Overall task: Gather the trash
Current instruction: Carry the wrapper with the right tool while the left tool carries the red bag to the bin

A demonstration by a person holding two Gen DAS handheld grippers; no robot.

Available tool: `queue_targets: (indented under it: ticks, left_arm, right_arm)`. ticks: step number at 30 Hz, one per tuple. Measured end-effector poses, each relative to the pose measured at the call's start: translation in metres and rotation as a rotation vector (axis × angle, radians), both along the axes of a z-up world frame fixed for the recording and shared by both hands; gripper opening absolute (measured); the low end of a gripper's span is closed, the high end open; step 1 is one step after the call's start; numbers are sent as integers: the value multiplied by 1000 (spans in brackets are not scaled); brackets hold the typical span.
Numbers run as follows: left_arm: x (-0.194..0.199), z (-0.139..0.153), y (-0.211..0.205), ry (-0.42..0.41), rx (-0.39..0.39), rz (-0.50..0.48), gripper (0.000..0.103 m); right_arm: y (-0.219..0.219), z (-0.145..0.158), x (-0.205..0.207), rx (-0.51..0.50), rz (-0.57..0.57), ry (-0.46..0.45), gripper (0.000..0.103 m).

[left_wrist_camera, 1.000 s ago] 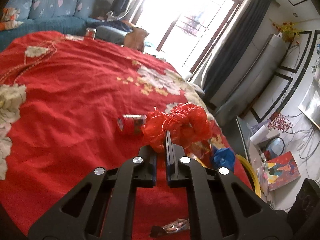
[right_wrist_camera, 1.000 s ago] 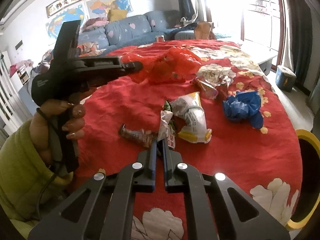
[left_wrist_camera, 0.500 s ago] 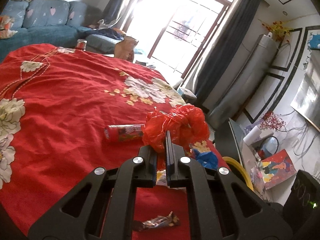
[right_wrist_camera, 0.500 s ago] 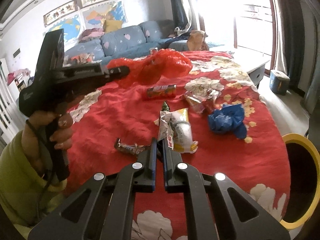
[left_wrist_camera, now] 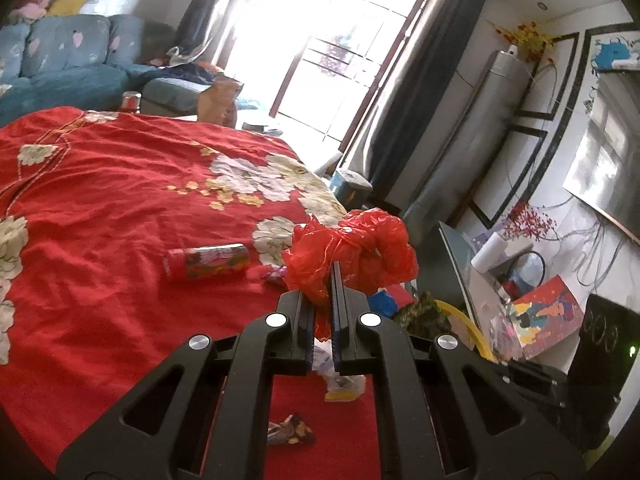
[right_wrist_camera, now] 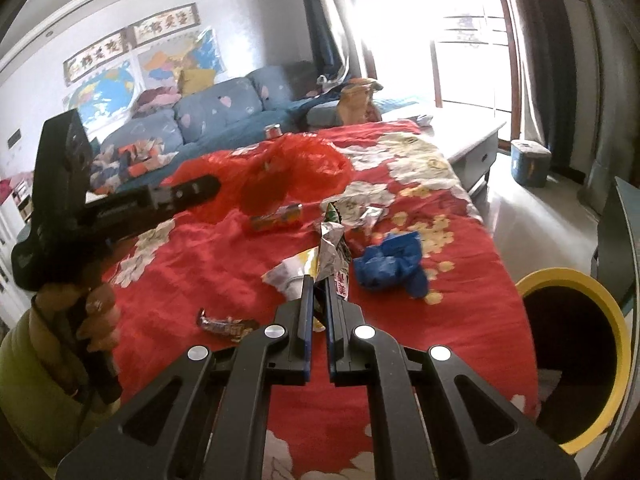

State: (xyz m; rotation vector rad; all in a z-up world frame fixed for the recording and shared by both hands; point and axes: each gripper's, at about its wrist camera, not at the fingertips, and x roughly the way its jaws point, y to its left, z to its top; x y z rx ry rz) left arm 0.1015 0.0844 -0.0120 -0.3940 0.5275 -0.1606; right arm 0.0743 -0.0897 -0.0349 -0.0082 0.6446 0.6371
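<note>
Left wrist view: left gripper [left_wrist_camera: 322, 280] clenched on a crumpled red plastic bag [left_wrist_camera: 360, 248], which is lifted clear of the red floral cloth [left_wrist_camera: 100, 216].
Right wrist view: right gripper [right_wrist_camera: 318, 284] clenched on a silver foil wrapper [right_wrist_camera: 332, 248], which stands up from between the fingertips above the cloth.
Left gripper, seen from the right: held out over the table by a hand [right_wrist_camera: 96, 312] with a green sleeve [right_wrist_camera: 28, 384]; the bag hangs at its tip.
Trash on cloth, far: drink can [right_wrist_camera: 276, 218] lying on its side beneath the bag; crumpled foil pieces [right_wrist_camera: 370, 216] just beside it.
Trash on cloth, middle: blue plastic bag [right_wrist_camera: 390, 266] to the right of the held wrapper; white and yellow snack packet [right_wrist_camera: 292, 276] behind the right gripper's fingers.
Trash on cloth, near: candy bar wrapper [right_wrist_camera: 224, 324] lying flat, left of the right gripper.
Bin: round bin with a yellow rim [right_wrist_camera: 616, 312] at the table's right edge, dark inside.
Background: blue sofa [right_wrist_camera: 208, 116] behind the table; bright window [left_wrist_camera: 320, 40] beyond.
</note>
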Motion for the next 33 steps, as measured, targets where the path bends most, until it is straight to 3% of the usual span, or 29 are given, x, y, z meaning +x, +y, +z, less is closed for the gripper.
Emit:
queue_targets:
  ticks: [33]
  left_arm:
    - [10, -1, -99, 5, 91, -199, 3]
  right_arm:
    - [-115, 8, 38, 61, -331, -29, 5]
